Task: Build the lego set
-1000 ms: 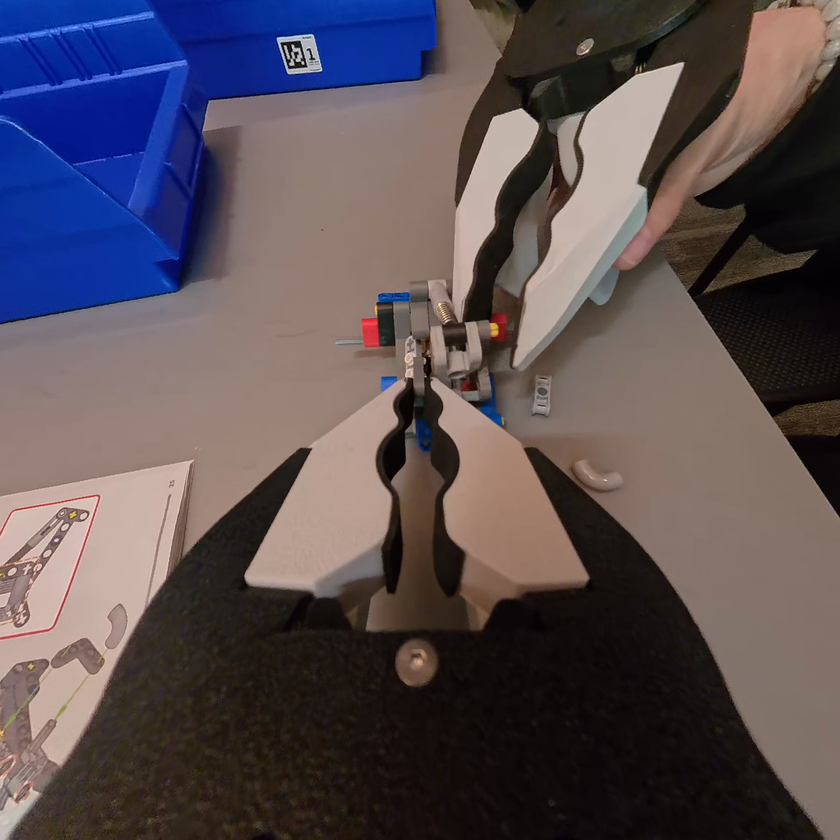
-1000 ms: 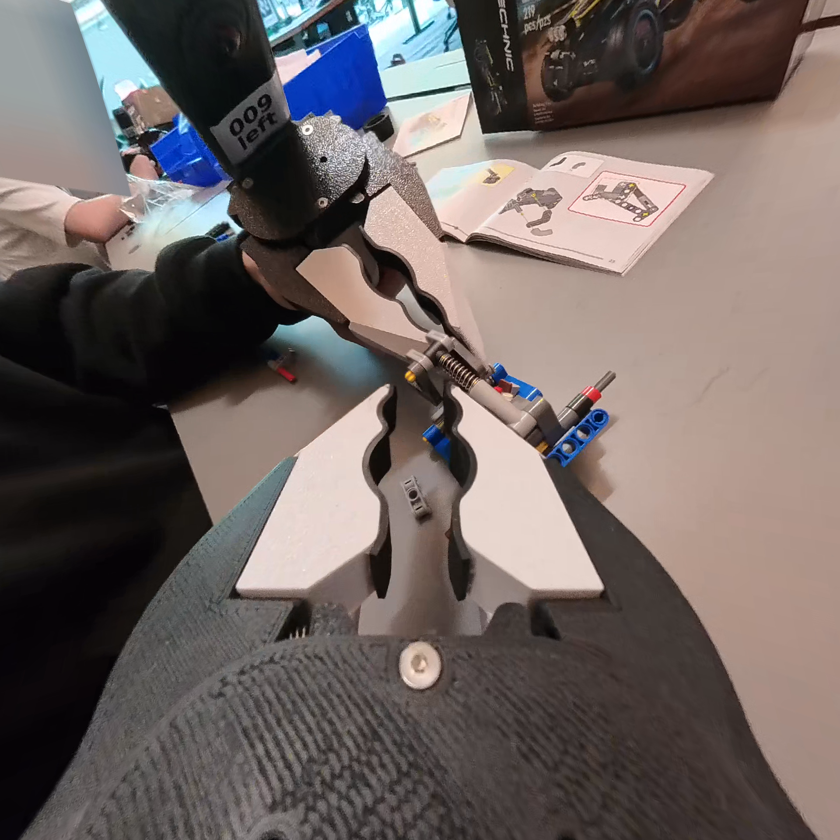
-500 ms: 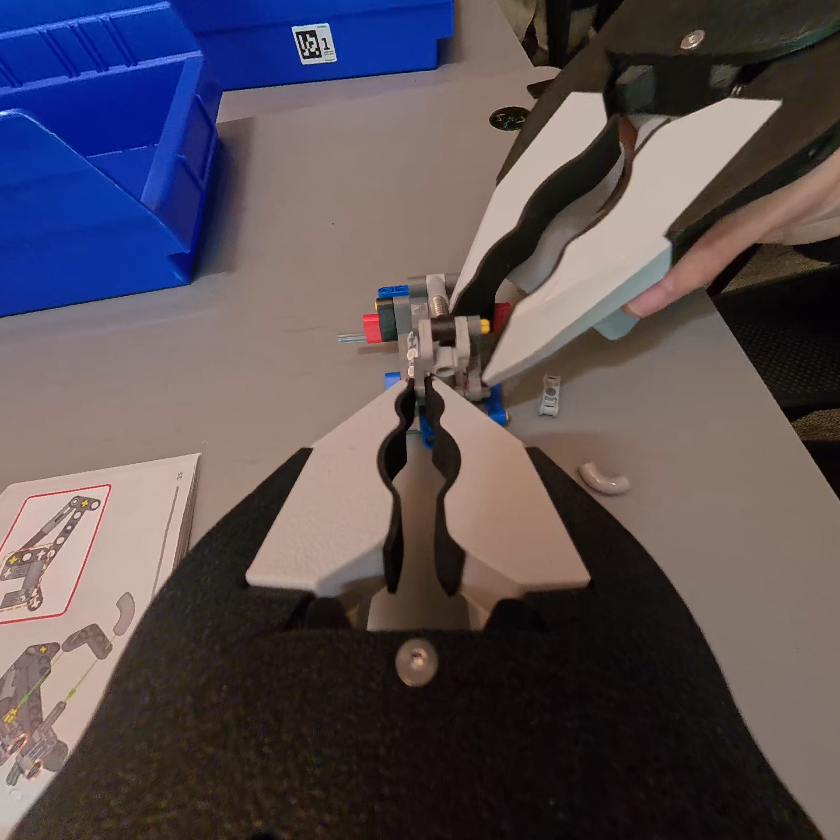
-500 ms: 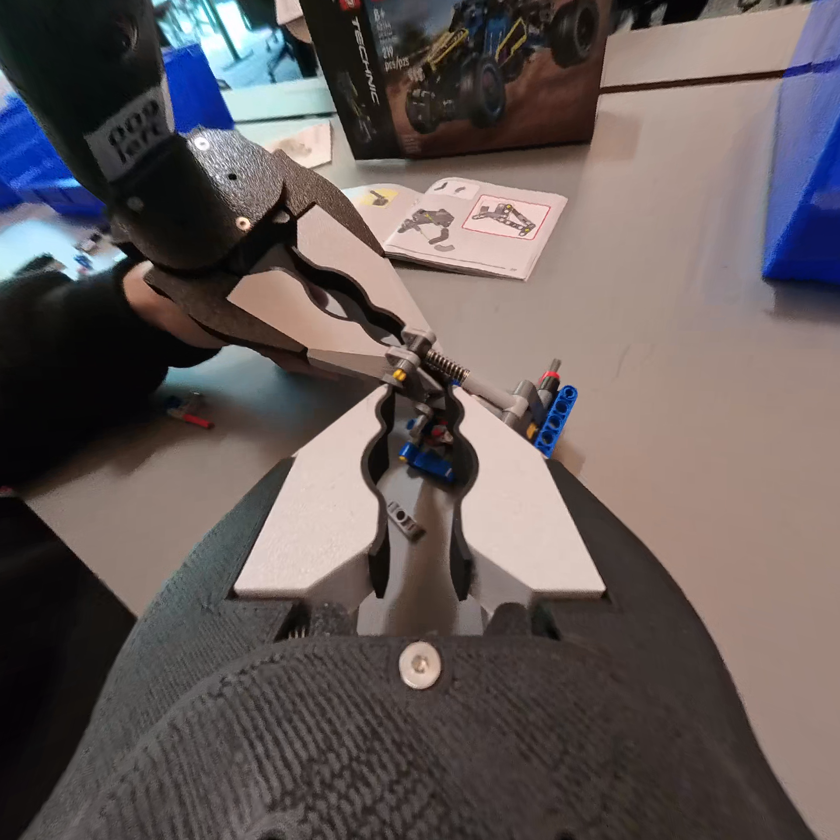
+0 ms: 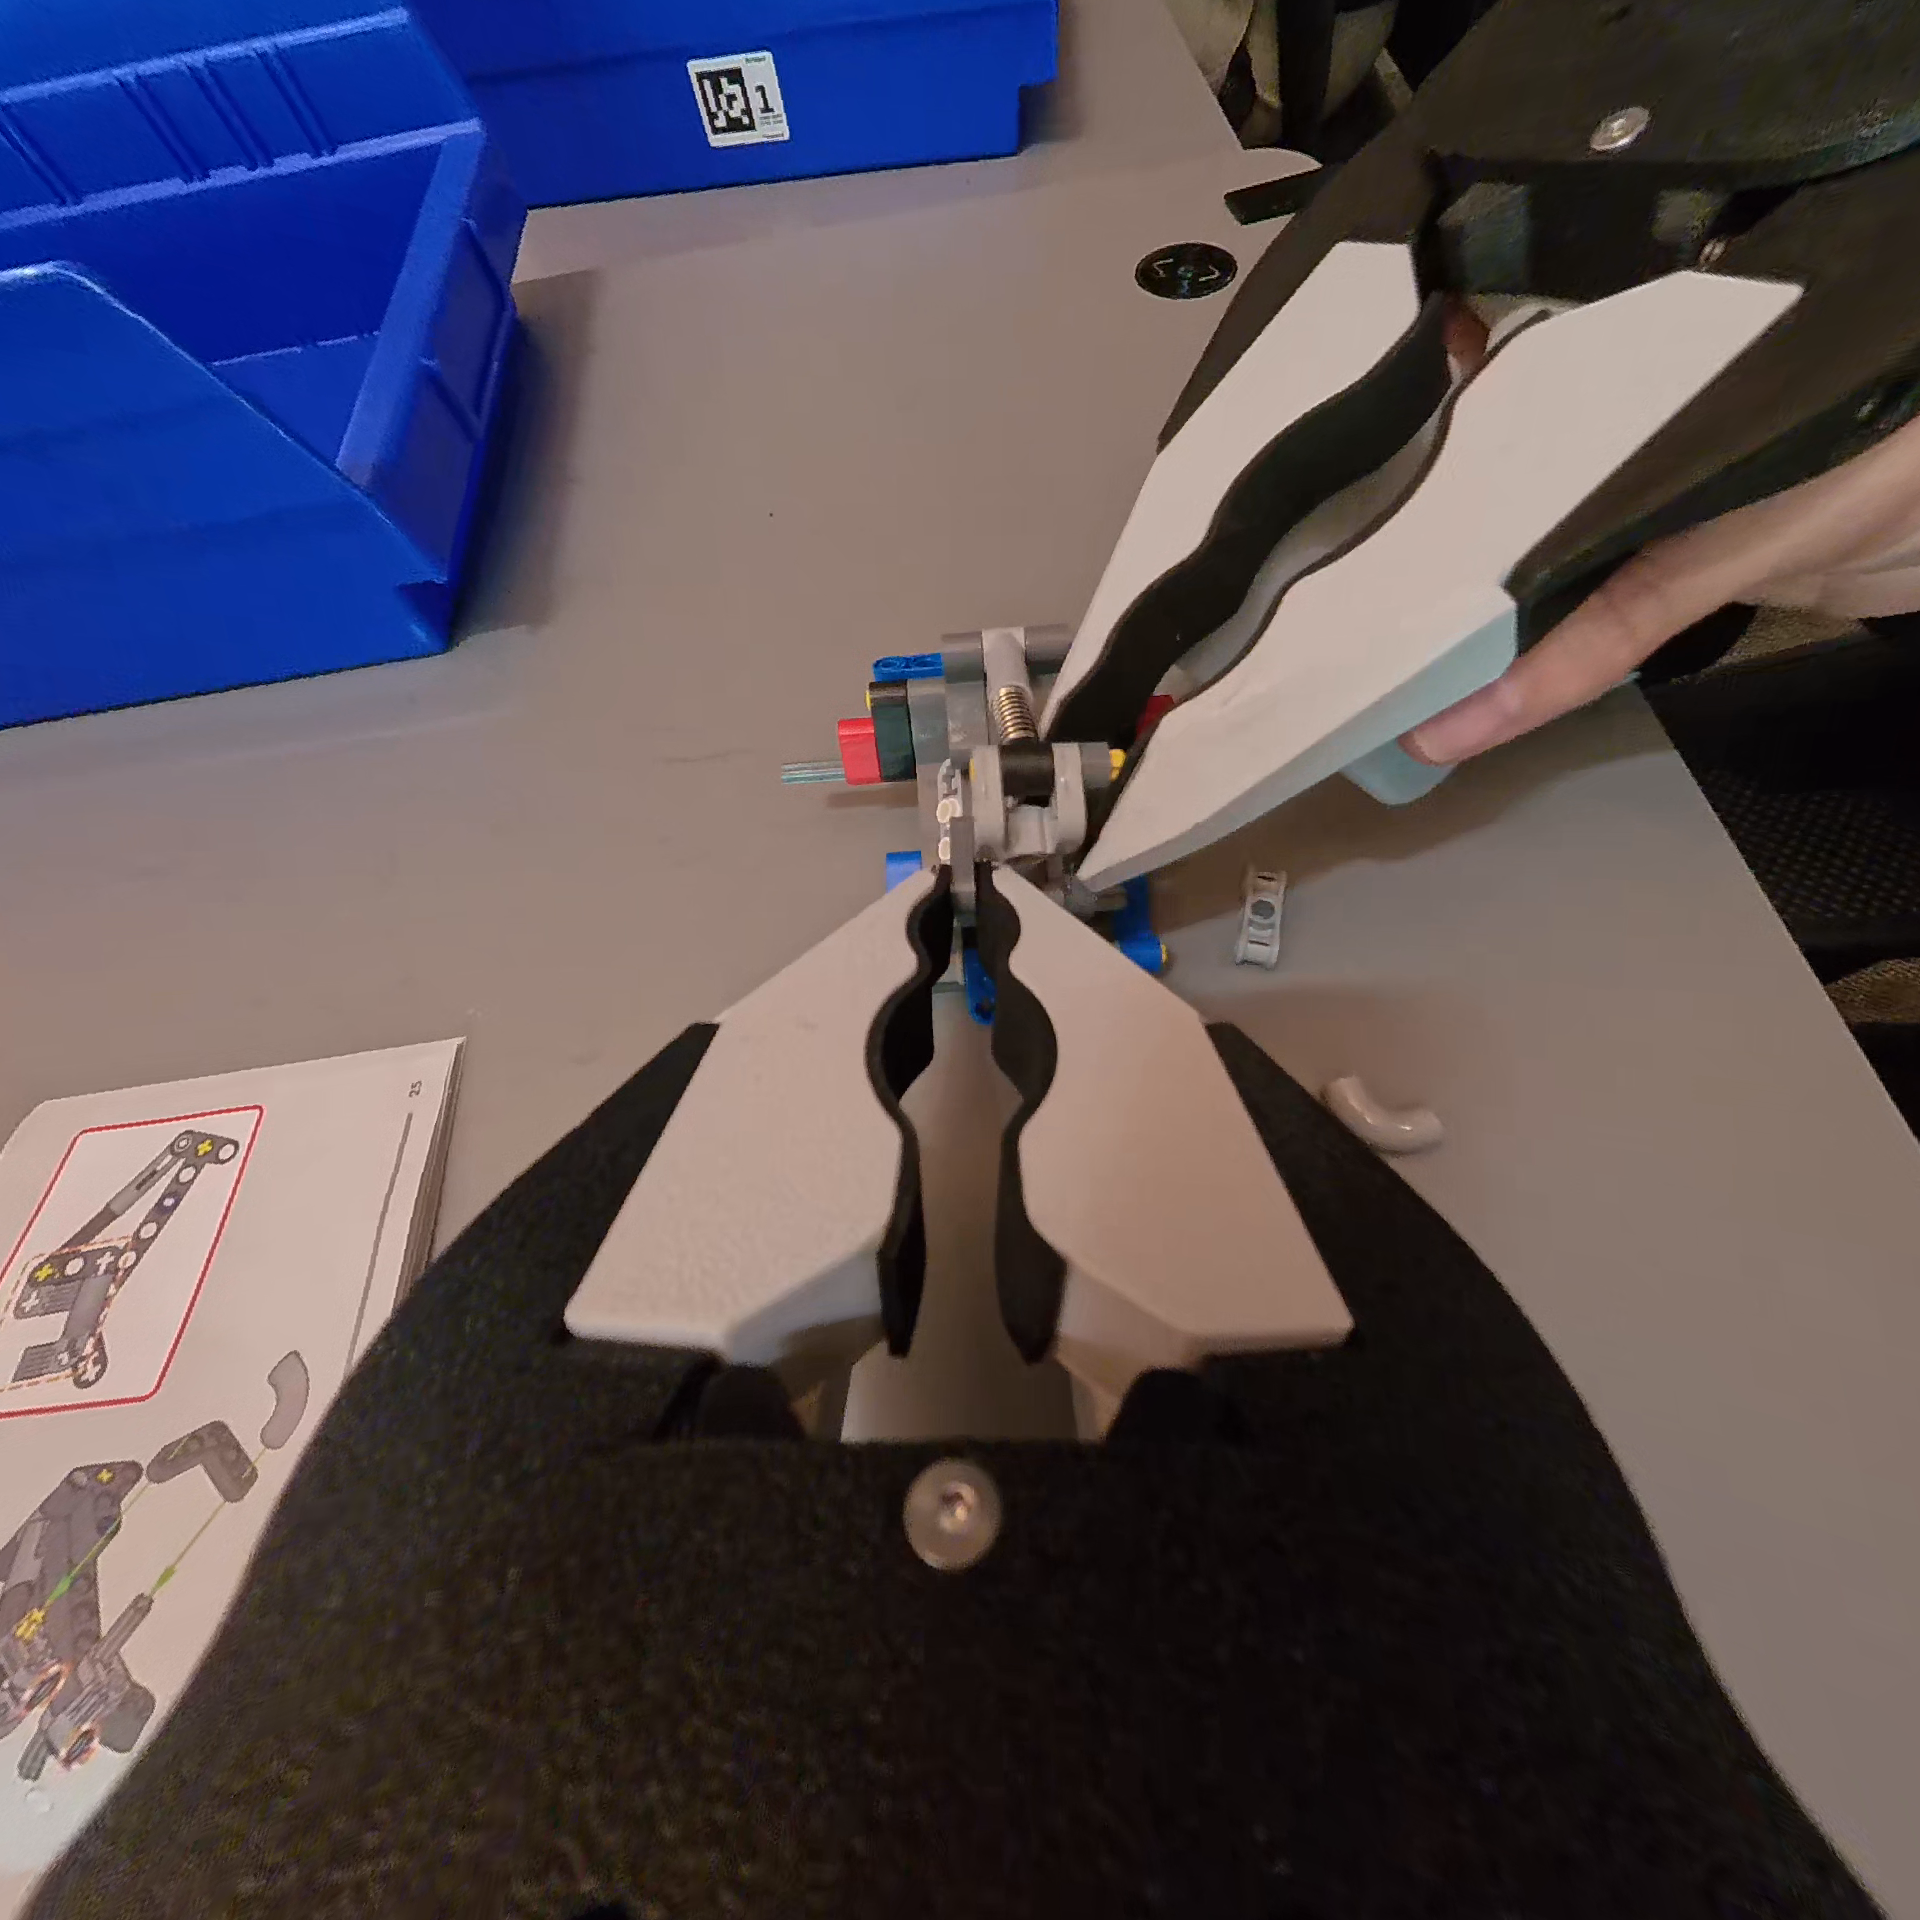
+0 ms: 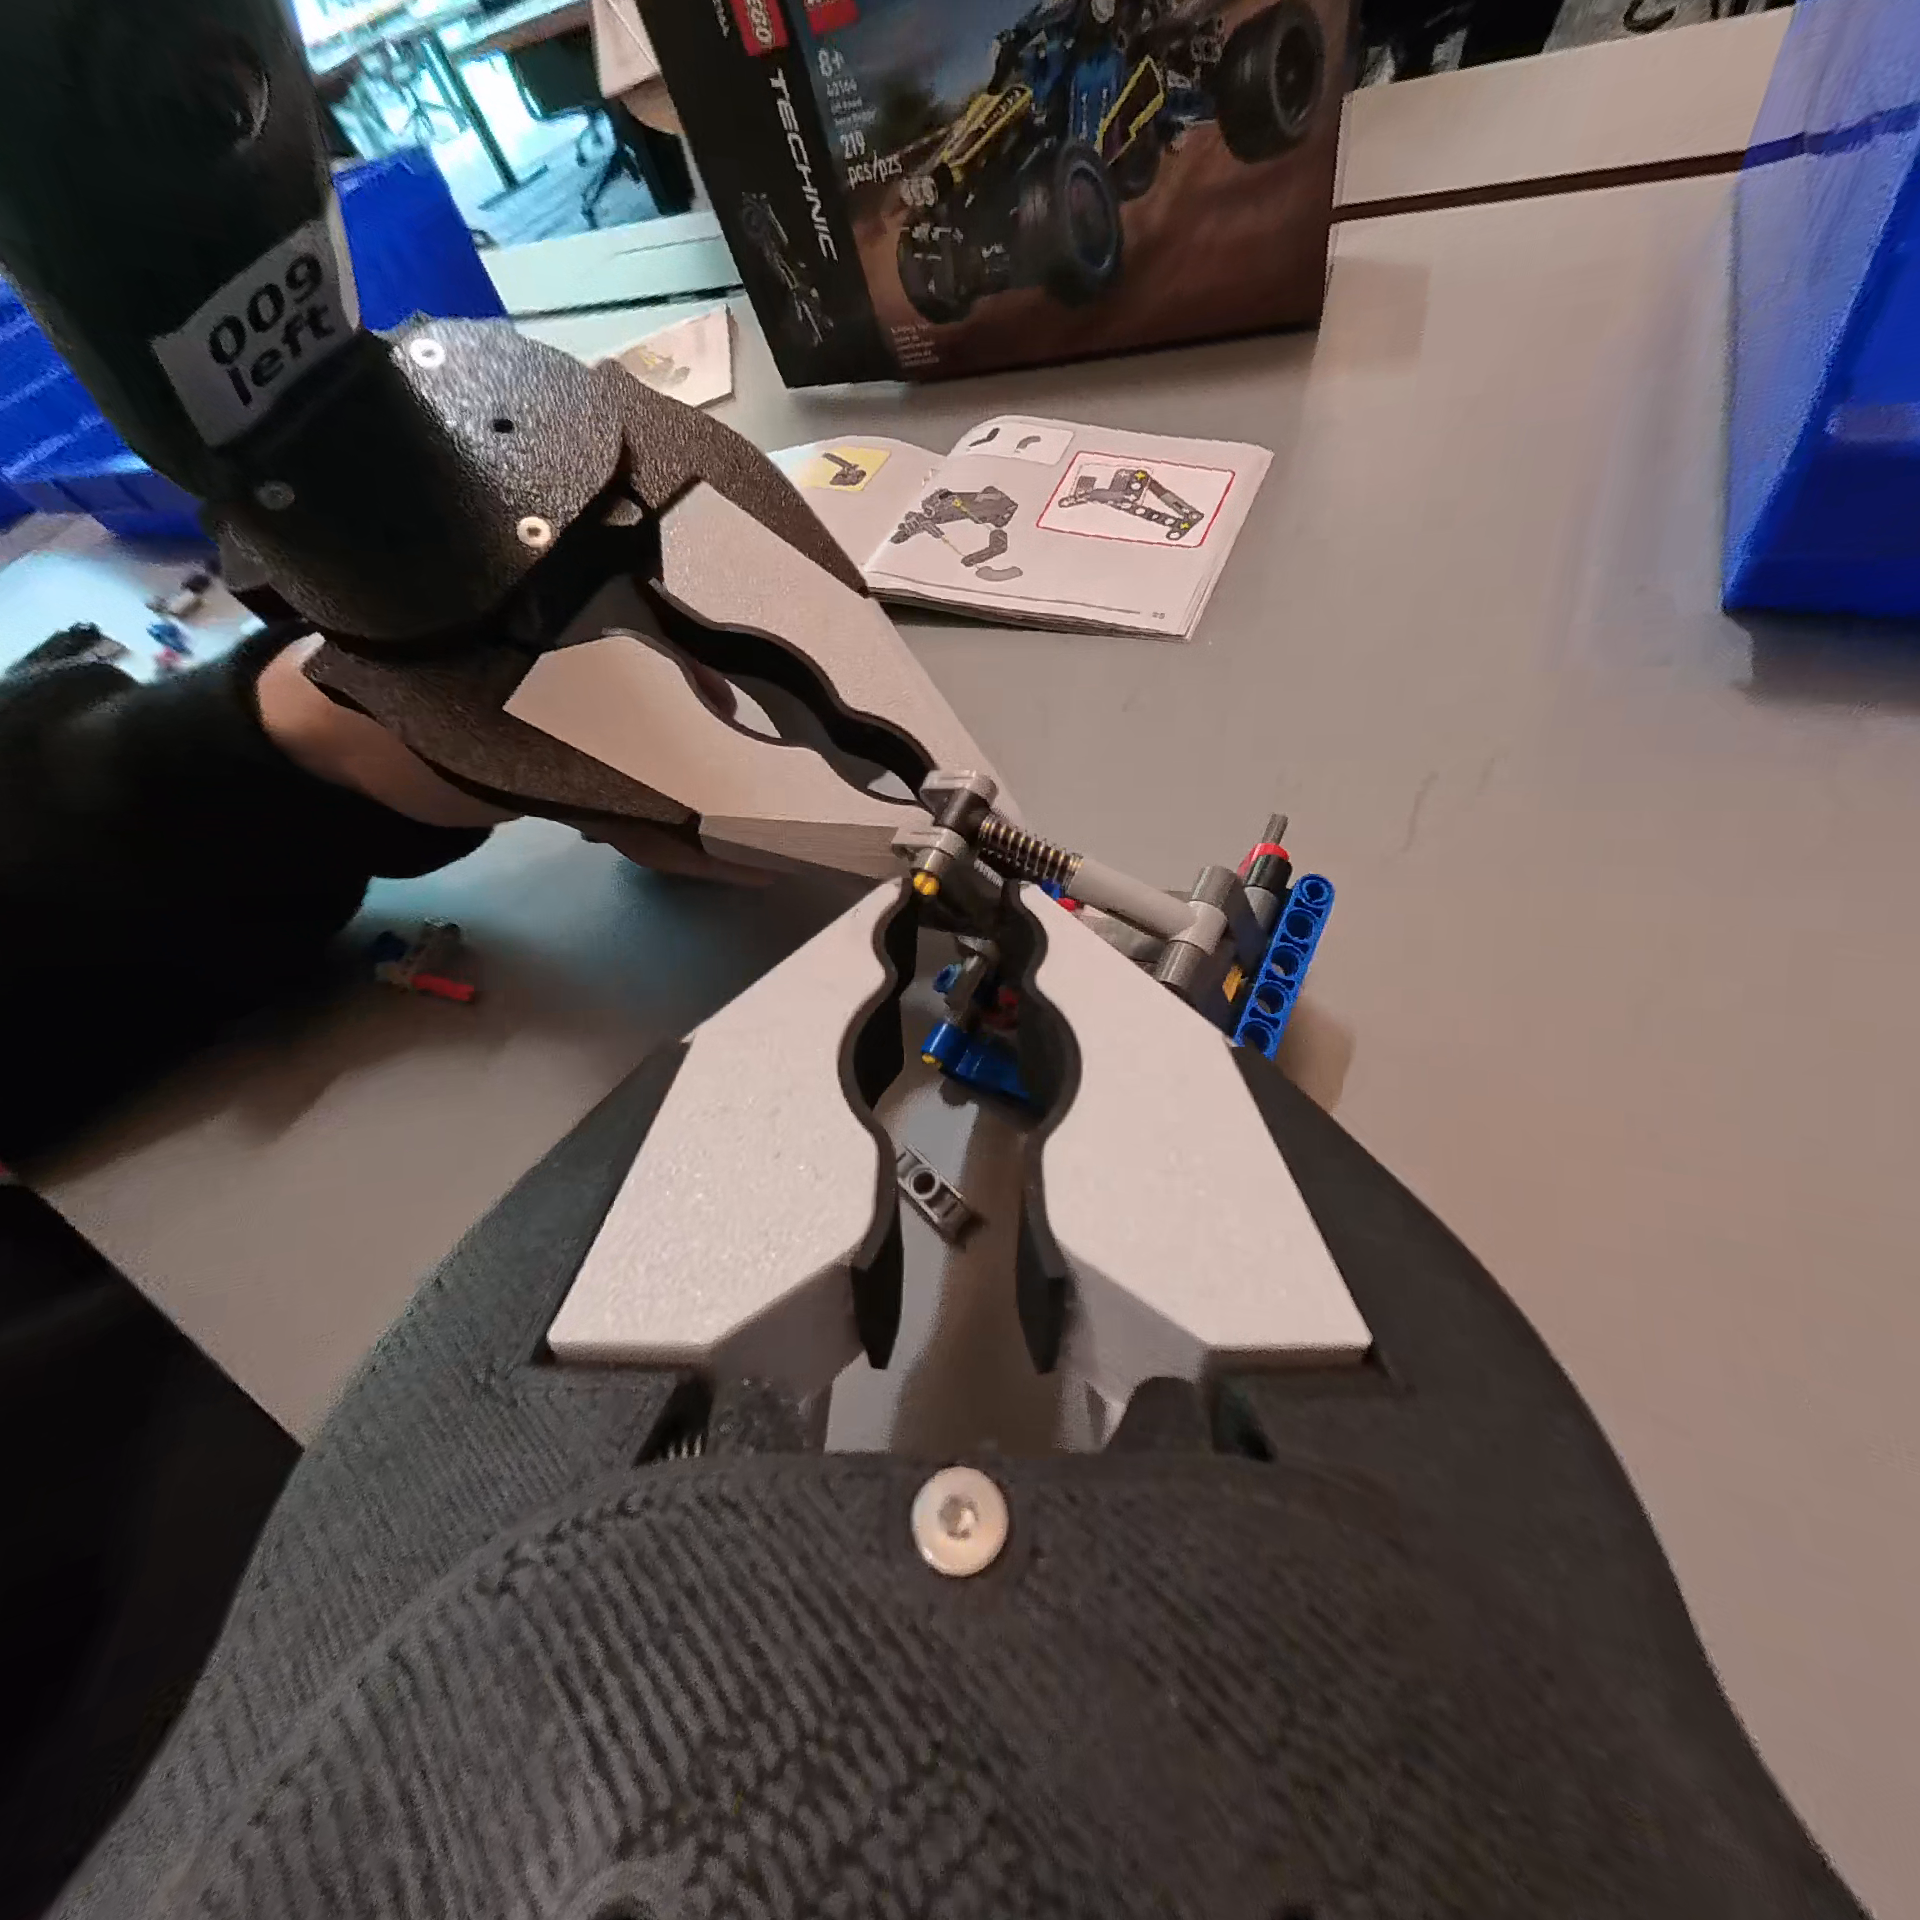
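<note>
A grey table carries blue storage bins, an open instruction booklet and a printed toy box. A small grey connector and a curved grey piece lie loose, apart.

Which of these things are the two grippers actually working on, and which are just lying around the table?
In hand: brick assembly; left gripper pinching it; right gripper at it.
Lying about: booklet; box; blue bins; loose grey connector; curved grey piece.
</note>
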`<control>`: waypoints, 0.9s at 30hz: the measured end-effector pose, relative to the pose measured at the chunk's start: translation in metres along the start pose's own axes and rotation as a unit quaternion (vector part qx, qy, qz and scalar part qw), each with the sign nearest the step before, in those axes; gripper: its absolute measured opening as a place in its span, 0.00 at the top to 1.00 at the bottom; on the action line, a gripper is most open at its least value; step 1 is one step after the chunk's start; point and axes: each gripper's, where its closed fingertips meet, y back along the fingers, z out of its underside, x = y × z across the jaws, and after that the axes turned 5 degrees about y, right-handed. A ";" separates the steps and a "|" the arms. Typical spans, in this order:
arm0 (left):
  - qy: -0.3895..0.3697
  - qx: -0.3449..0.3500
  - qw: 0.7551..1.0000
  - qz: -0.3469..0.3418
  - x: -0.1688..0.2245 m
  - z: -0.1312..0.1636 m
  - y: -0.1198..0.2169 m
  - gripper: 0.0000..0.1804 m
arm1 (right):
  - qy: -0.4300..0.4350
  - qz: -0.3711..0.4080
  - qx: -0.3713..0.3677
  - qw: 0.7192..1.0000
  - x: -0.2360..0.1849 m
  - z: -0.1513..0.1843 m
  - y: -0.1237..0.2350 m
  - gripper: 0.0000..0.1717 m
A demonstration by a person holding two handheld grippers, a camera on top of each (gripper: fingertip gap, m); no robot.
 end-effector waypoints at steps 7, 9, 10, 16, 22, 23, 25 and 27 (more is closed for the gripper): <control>0.000 -0.002 1.000 -0.014 0.000 -0.002 -0.002 1.00 | 0.103 0.019 -0.060 0.993 0.005 0.009 0.008 0.93; 0.000 -0.002 1.000 -0.014 0.001 -0.003 -0.002 1.00 | 0.120 0.013 -0.070 0.990 0.005 0.011 0.009 0.93; 0.001 -0.001 1.000 -0.014 0.001 -0.003 -0.002 1.00 | 0.128 0.006 -0.077 0.989 0.005 0.013 0.009 0.93; 0.003 0.000 1.000 -0.018 0.001 -0.003 -0.003 1.00 | 0.177 -0.017 -0.111 0.978 0.007 0.013 0.012 0.94; 0.014 0.002 1.000 -0.022 0.001 -0.004 -0.004 1.00 | 0.152 -0.028 -0.102 0.983 0.006 0.014 0.012 0.94; 0.021 0.003 1.000 -0.022 0.001 -0.004 -0.004 1.00 | 0.151 -0.026 -0.099 0.983 0.006 0.014 0.012 0.94; 0.030 0.003 0.999 -0.023 0.001 -0.004 -0.004 1.00 | 0.150 -0.021 -0.090 0.984 0.006 0.014 0.012 0.94; 0.031 0.002 0.999 -0.026 0.001 -0.004 -0.004 1.00 | 0.148 -0.012 -0.081 0.986 0.006 0.014 0.012 0.94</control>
